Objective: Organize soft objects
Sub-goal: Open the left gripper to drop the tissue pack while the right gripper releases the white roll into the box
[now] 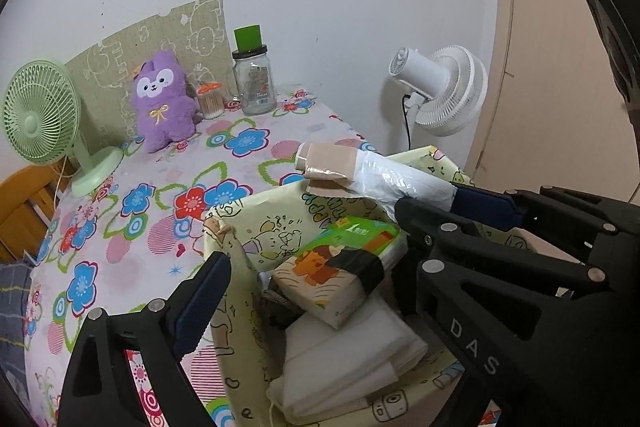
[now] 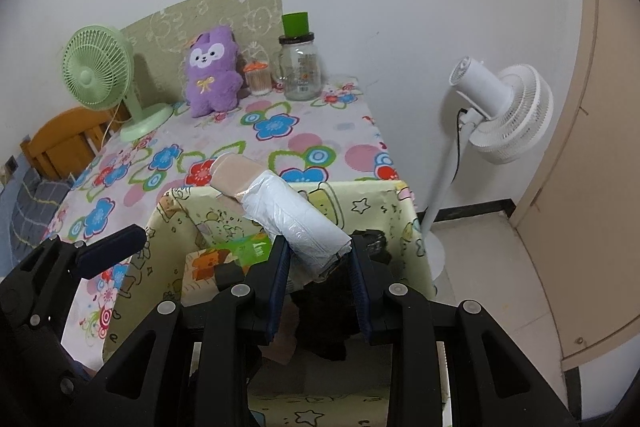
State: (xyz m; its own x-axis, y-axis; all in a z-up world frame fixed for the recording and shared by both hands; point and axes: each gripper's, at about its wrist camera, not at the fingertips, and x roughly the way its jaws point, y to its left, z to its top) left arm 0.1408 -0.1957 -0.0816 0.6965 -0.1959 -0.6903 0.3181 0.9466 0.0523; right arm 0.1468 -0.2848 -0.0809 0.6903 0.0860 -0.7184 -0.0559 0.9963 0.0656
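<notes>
Right tongs (image 2: 318, 261) gripping white roll (image 2: 296, 215) over yellow box (image 2: 372, 203). Left tongs (image 1: 316, 235) hanging wide open, empty. Tissue pack (image 1: 340, 267) already sitting inside; purple plush (image 1: 162, 103) waiting on desk (image 1: 240, 163).

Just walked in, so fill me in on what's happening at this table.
The right hand-held gripper is shut on a white plastic-wrapped roll with a beige taped end, held over the pale yellow cartoon-print box. The left hand-held gripper is open, straddling the box's corner. A green-and-orange tissue pack lies inside.

"DAS" embossed on right tongs (image 1: 424, 203) arm; jar label illegible.
</notes>
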